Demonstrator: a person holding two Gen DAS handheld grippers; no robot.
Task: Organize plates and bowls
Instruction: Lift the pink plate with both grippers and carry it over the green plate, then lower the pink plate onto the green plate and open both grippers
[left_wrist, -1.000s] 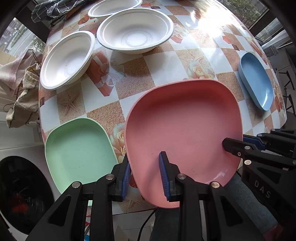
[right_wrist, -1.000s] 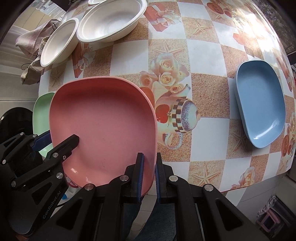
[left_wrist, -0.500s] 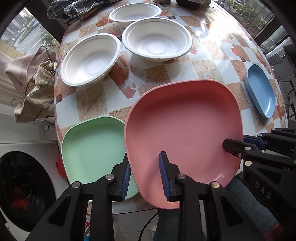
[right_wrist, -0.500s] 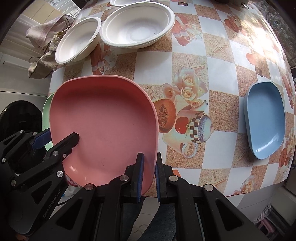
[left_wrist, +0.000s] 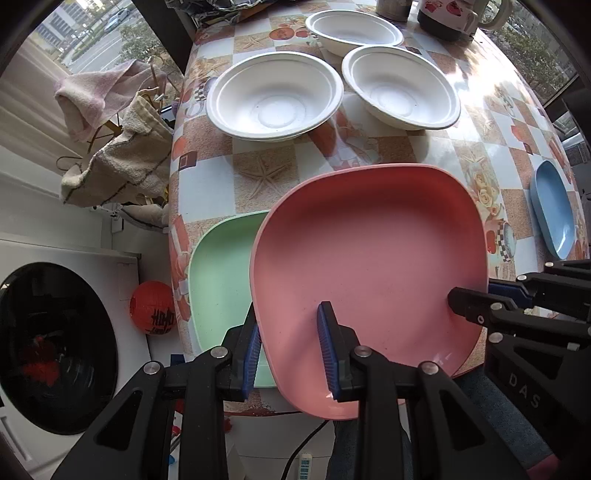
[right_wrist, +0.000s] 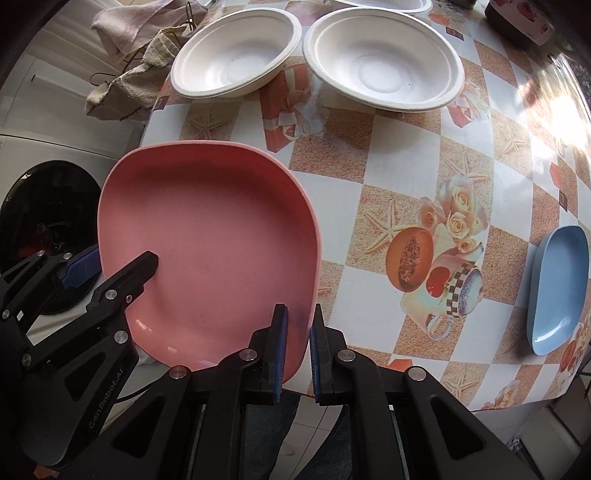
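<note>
While I've got both grippers pointing straight down, the pink plate (left_wrist: 369, 258) hangs over the near edge of the surface (left_wrist: 266, 173), pinched from two sides. My left gripper (left_wrist: 290, 354) has its fingers clamped on the plate's near-left rim, and the right gripper (right_wrist: 297, 347) is squeezed nearly shut on the near-right rim, so the plate's held by both. It partly covers the green plate (left_wrist: 221, 280) lying underneath on the left. Blue plate (right_wrist: 557, 291) sits well apart at the far right edge. Three white bowls (left_wrist: 275, 96) are further back, close together, empty
</note>
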